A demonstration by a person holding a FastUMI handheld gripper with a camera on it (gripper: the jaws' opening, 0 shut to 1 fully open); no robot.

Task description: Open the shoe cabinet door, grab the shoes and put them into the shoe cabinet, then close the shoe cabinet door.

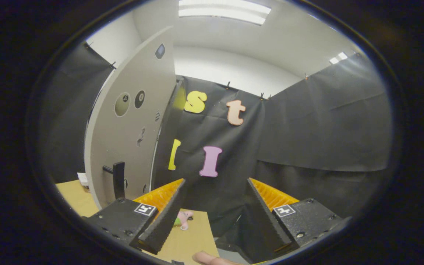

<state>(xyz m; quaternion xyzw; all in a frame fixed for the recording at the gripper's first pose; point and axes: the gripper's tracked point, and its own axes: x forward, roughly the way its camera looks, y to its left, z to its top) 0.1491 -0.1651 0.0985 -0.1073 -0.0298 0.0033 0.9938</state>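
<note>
1. Tan table [191,235] below and between the fingers, running on toward 9 o'clock behind the cabinet door.
2. Black cloth wall [307,129] straight ahead at 12 o'clock and round to 3 o'clock, clipped along its top edge; white room wall and ceiling above it.
3. Two ceiling lights: one long bright panel [223,11] at 12 o'clock, one smaller [338,57] toward 2 o'clock.
4. One shoe cabinet door [134,121], pale grey, standing upright at about 10 o'clock from the left finger and swung open edge-on toward the cloth wall.
5. One dark handle [118,179] low on that door, just beyond the left finger.
6. Two round holes [131,102] side by side on the upper half of the door, one small dark window near its top.
7. One shoe [183,219], small and pink with a touch of green, lying on the table just past the inner edge of the left finger, partly hidden by it; a second shoe cannot be made out.
8. One small white item [83,180] on the table at 9 o'clock, beside the door's outer edge; too small to identify.
9. One claw [215,184], released, its two fingers spread wide apart with nothing between them but cloth wall and table.
10. One fingertip [206,258] of a person at 6 o'clock, below the gap between the fingers.
</note>
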